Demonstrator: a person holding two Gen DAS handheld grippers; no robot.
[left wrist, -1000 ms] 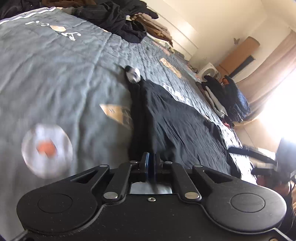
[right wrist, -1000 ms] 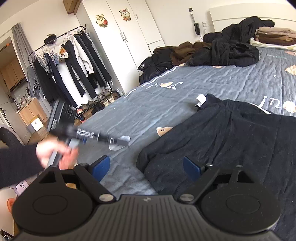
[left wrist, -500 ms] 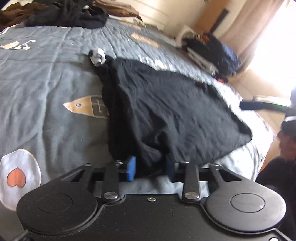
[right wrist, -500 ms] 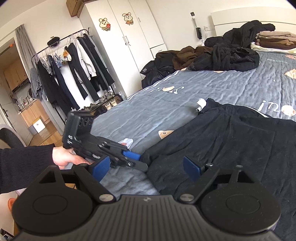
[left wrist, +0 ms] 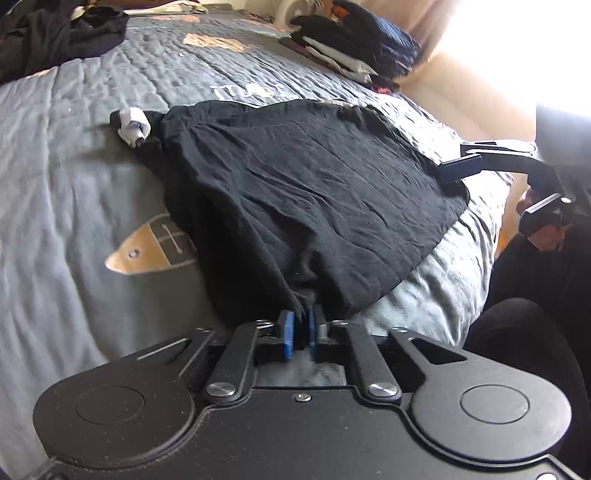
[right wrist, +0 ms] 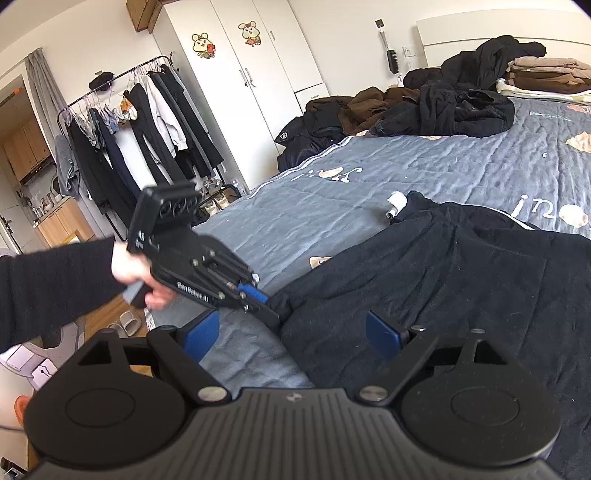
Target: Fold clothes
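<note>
Since half a second ago the left claw (left wrist: 302, 325) has closed on the black garment's (left wrist: 306, 192) near corner on the bed (left wrist: 74, 184), anchoring it for folding, while the right claw (right wrist: 291, 334) hovers wide open, empty.

Matt black cloth garment (left wrist: 314, 192); quilted grey bedspread (left wrist: 66, 177).

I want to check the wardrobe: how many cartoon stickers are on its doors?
2. One sticker is on the left door of the white wardrobe, the other sticker on the door to its right, both near the top. More may be out of view.
</note>
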